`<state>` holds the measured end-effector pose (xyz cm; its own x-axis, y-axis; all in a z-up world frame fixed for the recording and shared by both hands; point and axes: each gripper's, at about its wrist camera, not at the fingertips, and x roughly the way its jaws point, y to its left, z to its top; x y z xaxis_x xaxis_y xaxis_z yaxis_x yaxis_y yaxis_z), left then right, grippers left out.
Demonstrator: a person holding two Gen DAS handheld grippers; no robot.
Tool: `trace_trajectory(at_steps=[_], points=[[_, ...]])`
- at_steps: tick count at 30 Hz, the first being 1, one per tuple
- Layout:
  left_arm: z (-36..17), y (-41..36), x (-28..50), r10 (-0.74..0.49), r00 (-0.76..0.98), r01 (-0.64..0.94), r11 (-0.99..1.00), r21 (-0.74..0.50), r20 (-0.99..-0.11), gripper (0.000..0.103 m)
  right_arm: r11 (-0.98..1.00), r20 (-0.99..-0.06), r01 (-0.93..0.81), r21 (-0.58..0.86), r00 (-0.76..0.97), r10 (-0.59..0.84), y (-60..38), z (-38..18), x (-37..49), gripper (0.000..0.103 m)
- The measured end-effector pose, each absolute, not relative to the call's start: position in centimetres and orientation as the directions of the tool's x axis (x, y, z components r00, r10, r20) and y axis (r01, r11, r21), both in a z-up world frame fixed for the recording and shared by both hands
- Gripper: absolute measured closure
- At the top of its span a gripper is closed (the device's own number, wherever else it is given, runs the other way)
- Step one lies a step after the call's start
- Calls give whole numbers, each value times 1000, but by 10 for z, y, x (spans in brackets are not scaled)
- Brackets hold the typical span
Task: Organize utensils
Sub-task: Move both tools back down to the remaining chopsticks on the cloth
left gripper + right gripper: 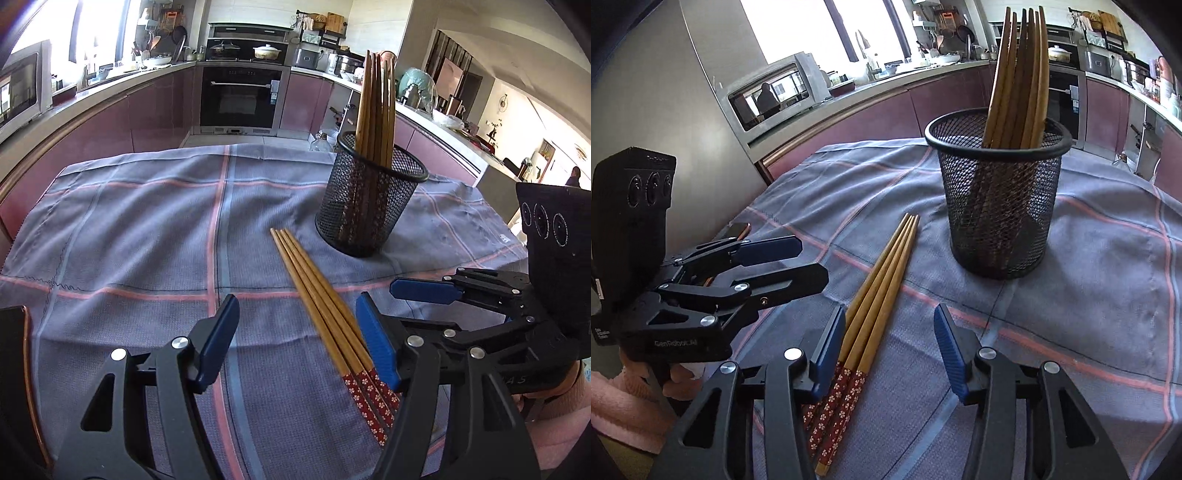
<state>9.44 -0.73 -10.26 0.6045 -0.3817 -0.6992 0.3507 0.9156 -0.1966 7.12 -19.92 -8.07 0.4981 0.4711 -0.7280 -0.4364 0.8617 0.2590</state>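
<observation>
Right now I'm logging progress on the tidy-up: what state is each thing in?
Mesh cup: upright on the cloth, holding a bundle of chopsticks.
Chopsticks in cup: standing, leaning together.
Loose chopsticks: three, lying flat side by side on the cloth, not gripped.
Left claw: open, empty.
Right claw: open, empty.
Cloth: spread flat.

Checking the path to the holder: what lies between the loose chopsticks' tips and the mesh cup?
Only bare checked cloth separates the loose chopsticks from the mesh cup; the right wrist view shows it clearest.
</observation>
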Motion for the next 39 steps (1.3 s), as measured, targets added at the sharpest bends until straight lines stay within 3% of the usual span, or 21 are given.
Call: trace_trajectory(at_steps=[23, 39], points=[[-131, -25, 100, -309, 541, 356, 927, -120, -783, 45, 892, -781, -427, 149, 502, 371, -186, -95, 71, 74], [-133, -28, 101, -297, 525, 355, 928, -112, -797, 44, 894, -778, -420, 155, 506, 372, -191, -95, 71, 76]])
